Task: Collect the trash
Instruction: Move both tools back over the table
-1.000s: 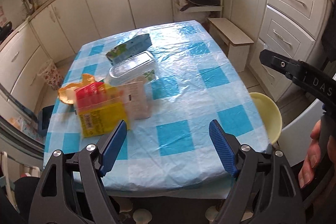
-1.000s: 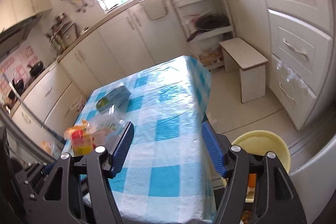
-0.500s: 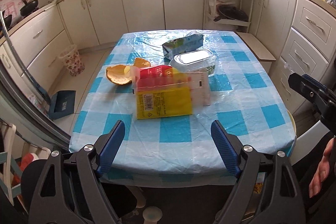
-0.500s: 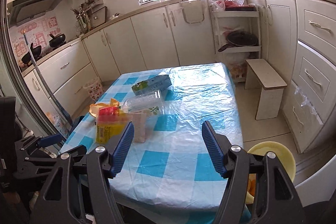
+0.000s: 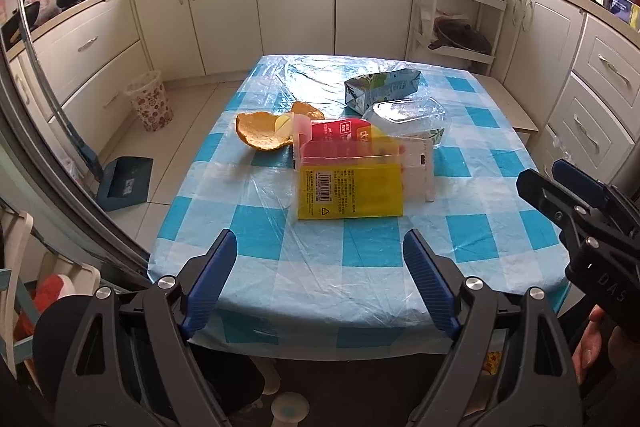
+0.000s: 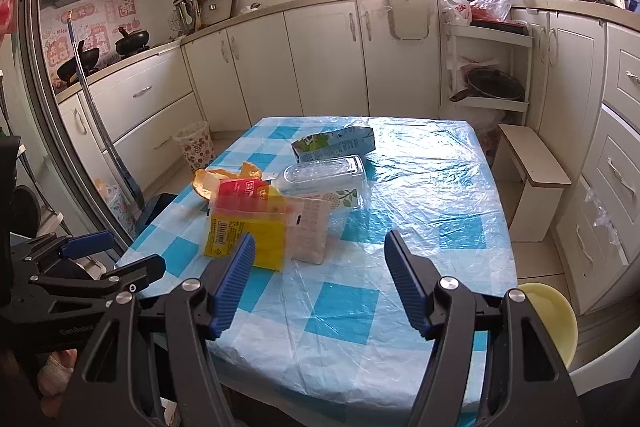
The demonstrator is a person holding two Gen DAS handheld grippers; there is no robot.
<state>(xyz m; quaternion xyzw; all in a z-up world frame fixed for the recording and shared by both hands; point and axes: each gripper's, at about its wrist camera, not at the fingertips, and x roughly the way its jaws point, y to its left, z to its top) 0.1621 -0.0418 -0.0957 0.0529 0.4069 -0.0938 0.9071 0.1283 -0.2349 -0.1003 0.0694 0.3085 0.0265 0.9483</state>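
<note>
Trash lies on the blue-checked table [image 5: 460, 239]: a yellow and red packet [image 5: 348, 191] with a clear sleeve, a clear plastic container [image 5: 408, 115], a blue-green drink carton [image 5: 382, 89] and orange peel [image 5: 260, 131]. My left gripper [image 5: 320, 243] hangs open over the table's near edge, short of the packet, nothing between its fingers. In the right wrist view my right gripper [image 6: 320, 239] is open and empty too, with the packet [image 6: 240, 227] just beyond its left finger, the container [image 6: 324, 175] and carton [image 6: 336, 145] farther off.
A floral waste basket [image 5: 150, 101] stands on the floor left of the table, a blue dustpan [image 5: 126, 183] nearer. A yellow basin [image 6: 548, 319] sits low at the right and a wooden stool [image 6: 532, 171] beside the table. Cabinets ring the room.
Both views have swung level and shifted left, so the trash pile now sits centred ahead of the left gripper. The left jaws stand slightly wider. Nothing on the table moved.
</note>
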